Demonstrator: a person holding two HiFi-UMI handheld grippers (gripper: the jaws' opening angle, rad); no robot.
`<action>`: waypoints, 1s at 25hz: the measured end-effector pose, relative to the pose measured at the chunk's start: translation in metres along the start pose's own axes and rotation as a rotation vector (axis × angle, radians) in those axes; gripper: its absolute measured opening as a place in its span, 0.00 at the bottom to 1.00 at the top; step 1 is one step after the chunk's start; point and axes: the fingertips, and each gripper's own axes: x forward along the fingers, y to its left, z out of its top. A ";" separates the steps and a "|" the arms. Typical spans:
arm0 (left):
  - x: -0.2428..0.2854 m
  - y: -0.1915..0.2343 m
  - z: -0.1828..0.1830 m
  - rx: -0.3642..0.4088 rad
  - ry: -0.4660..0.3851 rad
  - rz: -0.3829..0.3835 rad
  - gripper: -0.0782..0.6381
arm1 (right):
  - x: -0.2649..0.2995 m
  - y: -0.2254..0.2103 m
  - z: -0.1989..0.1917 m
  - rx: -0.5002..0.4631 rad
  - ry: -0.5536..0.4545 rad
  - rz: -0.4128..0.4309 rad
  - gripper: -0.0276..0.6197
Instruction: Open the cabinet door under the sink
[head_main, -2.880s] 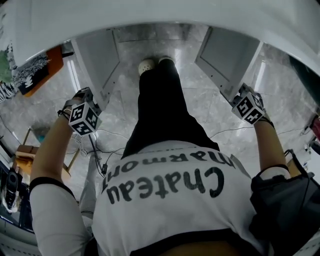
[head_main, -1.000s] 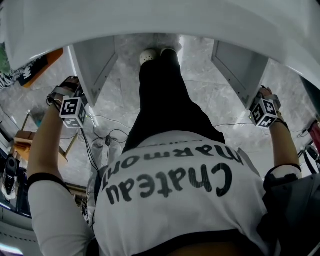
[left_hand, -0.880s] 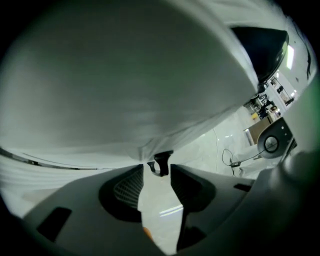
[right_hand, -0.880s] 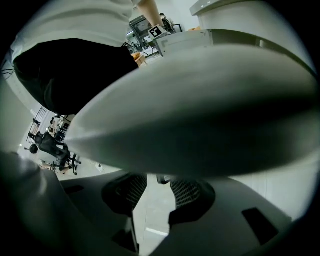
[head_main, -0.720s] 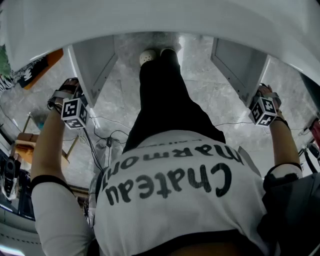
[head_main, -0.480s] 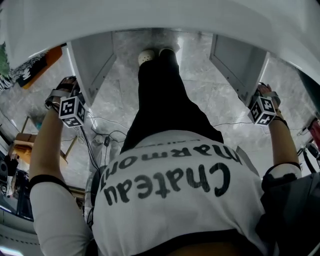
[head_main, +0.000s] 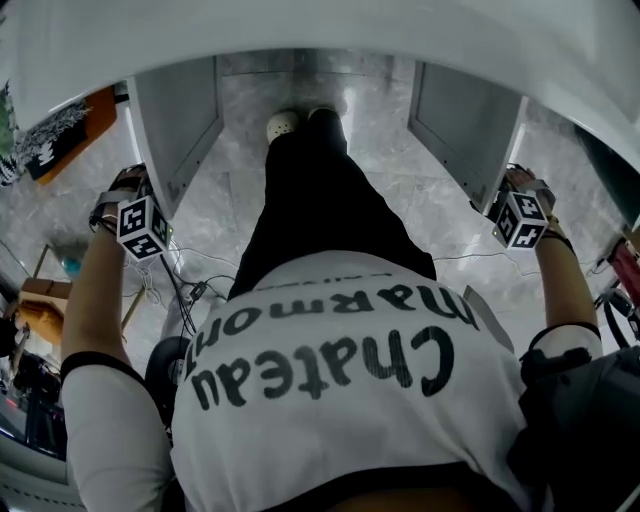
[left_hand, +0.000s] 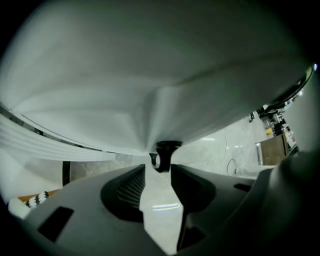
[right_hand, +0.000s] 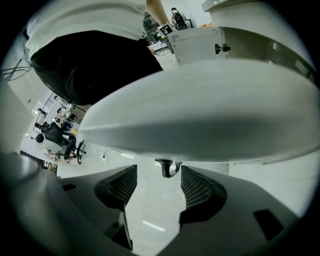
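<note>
Under the white counter both cabinet doors stand swung out: the left door (head_main: 180, 110) and the right door (head_main: 462, 112). My left gripper (head_main: 133, 200) hangs at the left door's outer edge, pointing down. In the left gripper view the door's small black knob (left_hand: 162, 156) sits just past the fingertips of the left gripper (left_hand: 160, 169). The jaws have just been opening and the pads do not press on it. My right gripper (head_main: 510, 195) is at the right door's edge. Its jaws (right_hand: 157, 172) have just been opening too, clear of that door's black knob (right_hand: 168, 167).
The person's black trouser legs and a white shoe (head_main: 282, 125) stand between the doors on the marble floor. Cables (head_main: 190, 275) trail at the left by a wooden stool (head_main: 35, 300). An orange item (head_main: 85, 120) lies far left. The counter edge (head_main: 320, 30) overhangs everything.
Both doors have swung further out since the earliest frame. Over the last second the left gripper has sunk slightly beside its door, and the right gripper has stayed at its door's edge.
</note>
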 end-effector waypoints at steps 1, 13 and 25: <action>0.000 0.004 -0.002 0.010 0.008 0.012 0.32 | -0.001 -0.001 -0.004 -0.008 0.012 -0.005 0.45; -0.022 0.052 -0.011 -0.244 -0.024 0.302 0.25 | -0.019 -0.060 -0.057 0.229 0.182 -0.280 0.11; -0.140 0.084 -0.051 -0.754 -0.148 0.566 0.18 | -0.143 -0.036 -0.080 0.806 0.194 -0.653 0.08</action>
